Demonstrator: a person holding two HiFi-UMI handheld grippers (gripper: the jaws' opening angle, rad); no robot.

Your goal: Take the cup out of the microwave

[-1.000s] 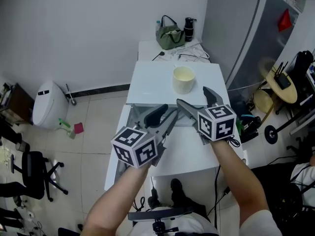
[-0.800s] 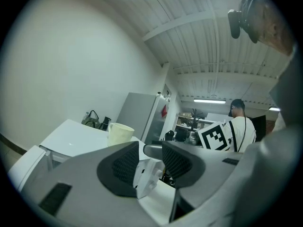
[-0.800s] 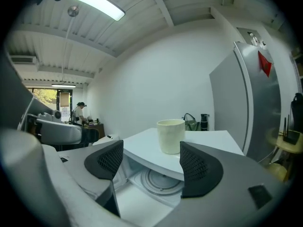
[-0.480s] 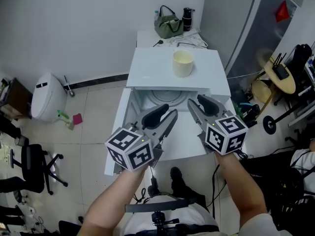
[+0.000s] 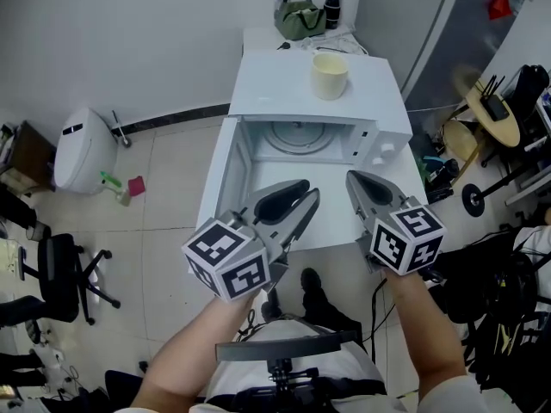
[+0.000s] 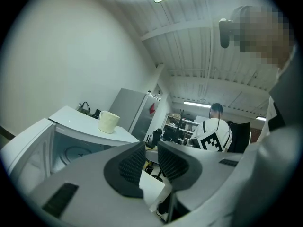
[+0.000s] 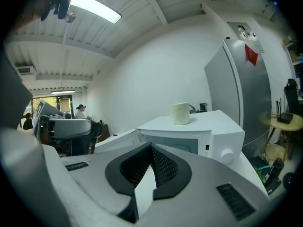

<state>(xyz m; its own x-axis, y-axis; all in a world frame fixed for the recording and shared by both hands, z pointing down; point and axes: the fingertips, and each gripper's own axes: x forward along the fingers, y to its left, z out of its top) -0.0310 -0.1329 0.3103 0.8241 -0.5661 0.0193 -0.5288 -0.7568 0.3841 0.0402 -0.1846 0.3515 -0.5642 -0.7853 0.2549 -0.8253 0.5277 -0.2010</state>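
A cream cup (image 5: 330,74) stands on top of the white microwave (image 5: 387,119), apart from both grippers. The microwave door (image 5: 219,183) hangs open to the left and the glass turntable (image 5: 297,138) inside is bare. My left gripper (image 5: 312,189) hovers in front of the open cavity; its jaws are closing with a narrow gap and nothing between them. My right gripper (image 5: 357,179) is beside it, shut and empty. The left gripper view shows the cup (image 6: 108,121) beyond the left gripper (image 6: 150,157). The right gripper view shows the cup (image 7: 180,113) above the right gripper (image 7: 151,150).
A green bag (image 5: 300,17) and a black bottle (image 5: 334,7) sit on the table behind the microwave. A grey fridge (image 5: 439,24) stands at the right, a white bin (image 5: 82,157) and an office chair (image 5: 52,291) at the left. A person in white (image 6: 215,131) stands across the room.
Both grippers have drawn back from the microwave toward me. The right jaws have shut and the left jaws have narrowed. The cup stays on top of the microwave.
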